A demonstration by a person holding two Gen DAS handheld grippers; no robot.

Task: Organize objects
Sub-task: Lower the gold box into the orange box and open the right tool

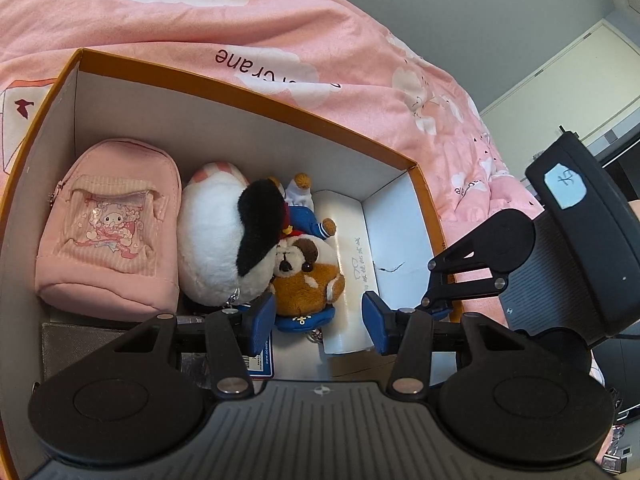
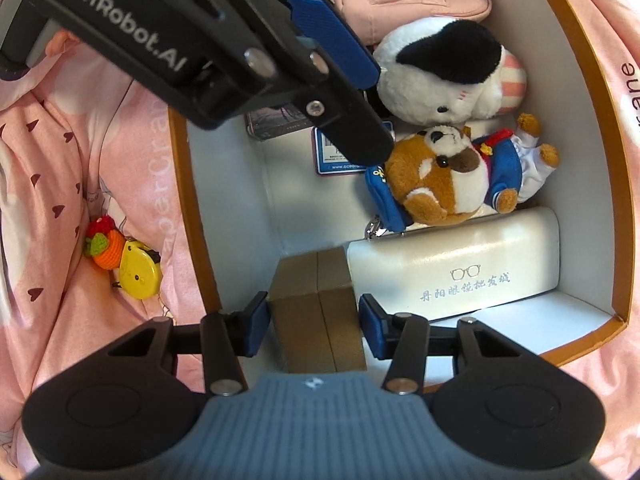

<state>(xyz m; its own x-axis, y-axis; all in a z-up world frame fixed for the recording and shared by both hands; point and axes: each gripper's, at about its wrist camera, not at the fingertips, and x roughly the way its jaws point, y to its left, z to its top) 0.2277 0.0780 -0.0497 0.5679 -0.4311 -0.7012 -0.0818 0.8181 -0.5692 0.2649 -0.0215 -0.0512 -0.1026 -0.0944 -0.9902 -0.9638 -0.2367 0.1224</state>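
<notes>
Brown box (image 2: 318, 312) sits between right gripper (image 2: 312, 330) pads, apparently gripped; lower it flat beside glasses case (image 2: 456, 260), then release.

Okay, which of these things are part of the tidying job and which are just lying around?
Job: orange-rimmed box; brown box between right gripper fingers; pink pouch; panda plush; dog plush; white glasses case; yellow keychain outside.
Lying about: pink blanket.
</notes>
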